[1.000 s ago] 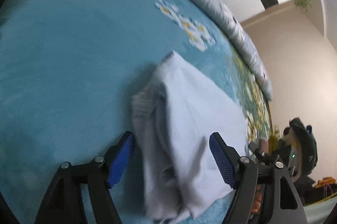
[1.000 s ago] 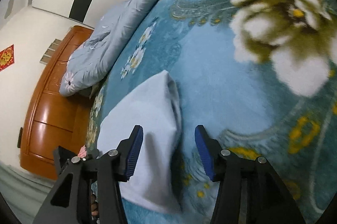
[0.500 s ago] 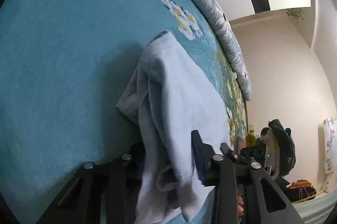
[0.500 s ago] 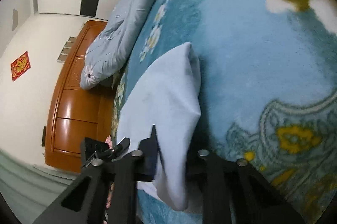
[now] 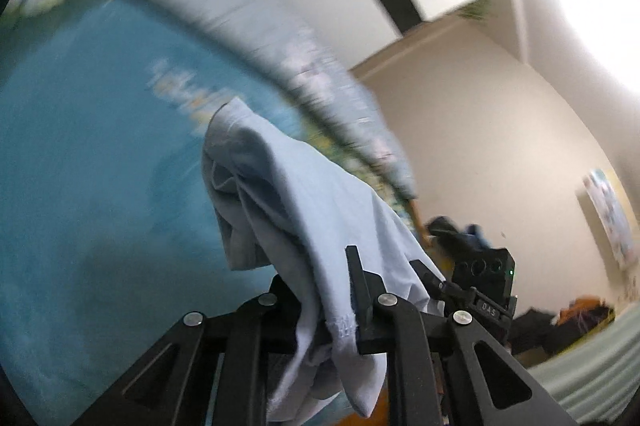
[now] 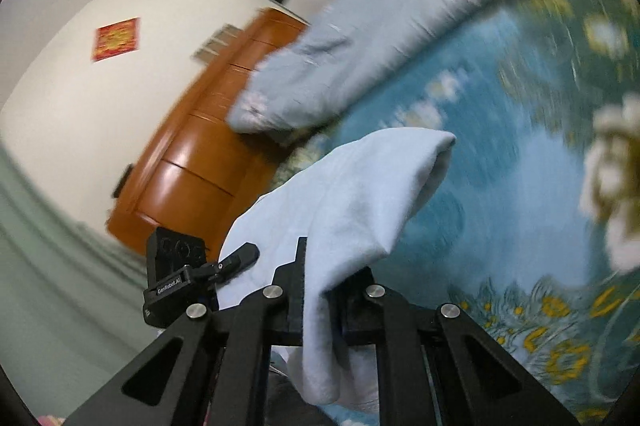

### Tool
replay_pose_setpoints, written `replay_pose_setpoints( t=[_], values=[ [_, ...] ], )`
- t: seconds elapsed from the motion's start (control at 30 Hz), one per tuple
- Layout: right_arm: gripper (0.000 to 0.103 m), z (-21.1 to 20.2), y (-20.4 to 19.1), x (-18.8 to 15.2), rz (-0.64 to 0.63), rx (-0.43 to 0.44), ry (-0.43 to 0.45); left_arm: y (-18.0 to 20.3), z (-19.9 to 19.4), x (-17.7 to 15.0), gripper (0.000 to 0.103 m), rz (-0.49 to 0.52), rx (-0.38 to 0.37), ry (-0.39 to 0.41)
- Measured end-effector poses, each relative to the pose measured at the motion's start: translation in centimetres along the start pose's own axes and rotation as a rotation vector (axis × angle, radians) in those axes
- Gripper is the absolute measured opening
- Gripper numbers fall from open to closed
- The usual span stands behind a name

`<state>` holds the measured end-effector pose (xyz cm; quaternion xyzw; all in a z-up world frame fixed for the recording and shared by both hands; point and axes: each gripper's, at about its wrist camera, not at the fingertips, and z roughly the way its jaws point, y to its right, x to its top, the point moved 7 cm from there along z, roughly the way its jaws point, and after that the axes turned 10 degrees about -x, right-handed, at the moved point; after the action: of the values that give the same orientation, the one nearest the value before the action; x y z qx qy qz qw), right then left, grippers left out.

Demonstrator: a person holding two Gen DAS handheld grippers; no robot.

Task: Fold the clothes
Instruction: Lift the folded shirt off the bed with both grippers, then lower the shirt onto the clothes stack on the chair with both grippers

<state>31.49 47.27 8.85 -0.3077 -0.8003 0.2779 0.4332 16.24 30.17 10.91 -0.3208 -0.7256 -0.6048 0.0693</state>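
Observation:
A pale blue-white folded garment (image 5: 312, 194) hangs above the teal floral blanket (image 5: 80, 166). My left gripper (image 5: 320, 278) pinches one near corner of it, and its jaws are closing with the cloth between them. In the right wrist view the same garment (image 6: 360, 194) drapes over my right gripper (image 6: 324, 266), whose jaws are also closing on the cloth at the other near corner. The far folded edge sags toward the blanket (image 6: 500, 166). Each gripper shows beside the other: the right one (image 5: 484, 278) and the left one (image 6: 176, 274).
A grey-blue quilt (image 6: 360, 38) lies rolled along the far side of the bed. A brown wooden headboard (image 6: 192, 154) stands beyond it against a cream wall. Dark clothes (image 5: 560, 322) are piled at the room's far side.
Both grippers went from open around the garment's near edge to shut on it. They then rose, lifting the garment off the blanket, and both views tilted up toward the walls.

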Motion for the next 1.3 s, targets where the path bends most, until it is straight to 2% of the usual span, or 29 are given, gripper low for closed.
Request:
replay_pose_setpoints(
  t=[0.07,0.17,0.27,0.33,0.47,0.63,0.7,0.77,0.9,0.93,1.0,1.03,1.07,1.1,1.2,1.3],
  values=[
    [0.011,-4.3,-2.1,2.0,-0.067,0.007,0.067,4.8,0.8,1.3,0.017,0.083,-0.031,-0.007],
    [0.011,-11.1,-4.0,4.6,-0.145,-0.029,0.17,12.7,4.1,2.9,0.017,0.209,-0.087,-0.047],
    [0.011,-18.4,-3.5,6.5,-0.156,-0.097,0.268,19.2,8.5,3.4,0.018,0.311,-0.127,-0.109],
    [0.011,-23.4,-2.4,7.3,-0.165,-0.161,0.328,22.8,12.2,3.3,0.018,0.369,-0.148,-0.159],
    [0.011,-31.6,0.7,8.9,-0.138,-0.293,0.393,28.3,20.1,2.2,0.018,0.409,-0.191,-0.254],
    [0.011,-40.1,5.2,9.9,-0.099,-0.433,0.433,34.0,28.7,-1.9,0.018,0.489,-0.239,-0.308],
    [0.011,-42.6,7.2,9.9,-0.087,-0.485,0.445,34.7,31.9,-3.6,0.02,0.542,-0.211,-0.324],
    [0.012,-43.9,10.1,9.5,-0.047,-0.525,0.445,33.5,34.9,-5.6,0.023,0.551,-0.169,-0.364],
    [0.015,-42.8,17.5,7.0,0.116,-0.571,0.373,28.8,38.6,-9.2,0.026,0.449,-0.085,-0.474],
    [0.021,-41.9,19.3,6.2,0.163,-0.571,0.351,28.0,38.7,-9.3,0.029,0.417,-0.099,-0.478],
    [0.023,-41.6,20.4,5.4,0.201,-0.505,0.374,27.0,38.2,-9.0,0.033,0.358,-0.134,-0.489],
    [0.023,-41.6,20.6,5.0,0.209,-0.474,0.392,26.8,37.7,-8.8,0.042,0.336,-0.141,-0.499],
    [0.023,-41.4,20.3,4.8,0.208,-0.456,0.406,26.6,37.0,-8.5,0.055,0.318,-0.139,-0.512],
    [0.025,-41.3,20.1,4.7,0.206,-0.452,0.416,26.3,36.3,-8.2,0.06,0.307,-0.128,-0.519],
    [0.031,-42.7,18.8,4.3,0.167,-0.572,0.425,25.9,34.2,-6.6,0.063,0.363,-0.094,-0.505],
    [0.037,-44.9,16.7,4.1,0.114,-0.82,0.453,26.3,31.5,-5.1,0.064,0.48,-0.032,-0.437]
  ],
)
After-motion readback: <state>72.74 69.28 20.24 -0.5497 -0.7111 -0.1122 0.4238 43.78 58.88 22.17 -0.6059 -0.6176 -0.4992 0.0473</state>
